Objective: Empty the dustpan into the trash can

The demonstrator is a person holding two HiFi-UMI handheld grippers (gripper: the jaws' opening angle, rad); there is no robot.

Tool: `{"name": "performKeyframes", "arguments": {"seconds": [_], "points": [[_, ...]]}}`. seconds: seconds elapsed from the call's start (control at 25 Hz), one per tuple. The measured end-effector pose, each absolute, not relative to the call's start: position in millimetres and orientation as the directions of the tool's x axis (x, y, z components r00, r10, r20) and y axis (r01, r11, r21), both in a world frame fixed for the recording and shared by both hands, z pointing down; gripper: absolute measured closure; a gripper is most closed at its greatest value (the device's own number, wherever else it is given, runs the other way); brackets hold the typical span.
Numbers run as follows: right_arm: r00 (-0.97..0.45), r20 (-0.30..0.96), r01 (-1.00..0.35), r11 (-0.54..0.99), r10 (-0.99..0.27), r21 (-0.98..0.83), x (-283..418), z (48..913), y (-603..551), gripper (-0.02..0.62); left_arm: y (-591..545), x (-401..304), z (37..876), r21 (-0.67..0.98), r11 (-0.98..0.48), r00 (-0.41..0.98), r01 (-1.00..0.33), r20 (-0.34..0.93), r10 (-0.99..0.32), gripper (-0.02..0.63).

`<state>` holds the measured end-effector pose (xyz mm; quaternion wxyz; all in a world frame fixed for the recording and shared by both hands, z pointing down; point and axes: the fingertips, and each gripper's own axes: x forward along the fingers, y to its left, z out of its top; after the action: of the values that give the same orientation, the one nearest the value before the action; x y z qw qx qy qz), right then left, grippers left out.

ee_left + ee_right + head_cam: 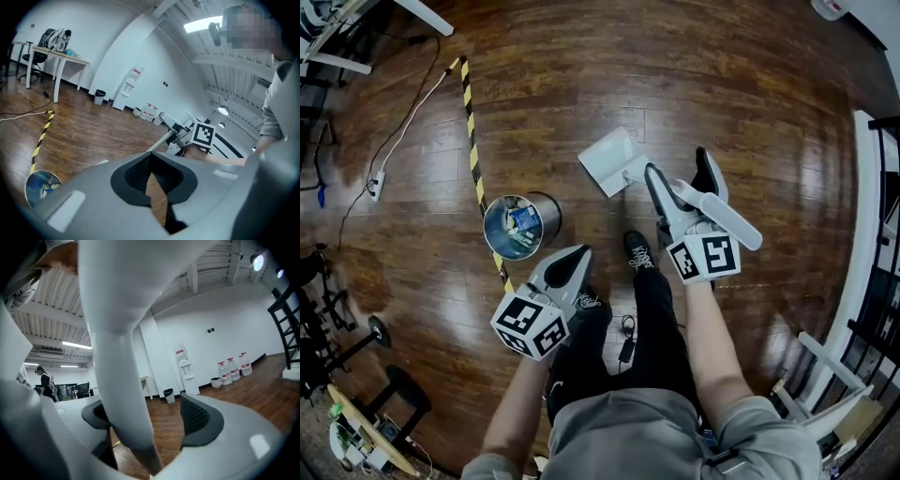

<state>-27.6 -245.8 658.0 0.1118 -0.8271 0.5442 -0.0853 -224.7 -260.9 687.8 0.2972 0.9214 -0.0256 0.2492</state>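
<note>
Left tool, right tool: two; one dustpan; one trash can.

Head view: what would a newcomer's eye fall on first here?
The white dustpan shows at centre against the dark wooden floor, its long handle rising between the open right tongs. Left of it stands a round trash can with rubbish inside, yellow-and-black tape running beside it, and the left tongs, shut, nearby.

No words, brands or numbers can be read. One marker cube and the other cube bear only black-and-white square patterns. The water dispenser's red patch is illegible.
</note>
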Motion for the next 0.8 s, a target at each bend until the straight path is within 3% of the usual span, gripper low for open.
{"name": "performKeyframes", "arguments": {"seconds": [0.44, 0.72, 0.8], "points": [[0.440, 0.225, -0.824, -0.491, -0.869, -0.284, -61.7, 700.4, -197.2, 0.133, -245.1, -253.4, 668.8, 0.522, -0.847, 0.890, -0.099, 0.427, 0.159, 0.609], [0.387, 0.327, -0.809, -0.488, -0.862, -0.329, -122.7, 710.3, -166.0, 0.147, -234.0, -278.2, 640.6, 0.499, -0.866, 0.905, -0.037, 0.384, 0.183, 0.609], [0.347, 0.317, -0.833, -0.445, -0.883, -0.329, -150.7, 684.6, -169.3, 0.205, -239.3, -286.7, 619.9, 0.484, -0.875, 0.914, -0.019, 0.364, 0.182, 0.609]]}}
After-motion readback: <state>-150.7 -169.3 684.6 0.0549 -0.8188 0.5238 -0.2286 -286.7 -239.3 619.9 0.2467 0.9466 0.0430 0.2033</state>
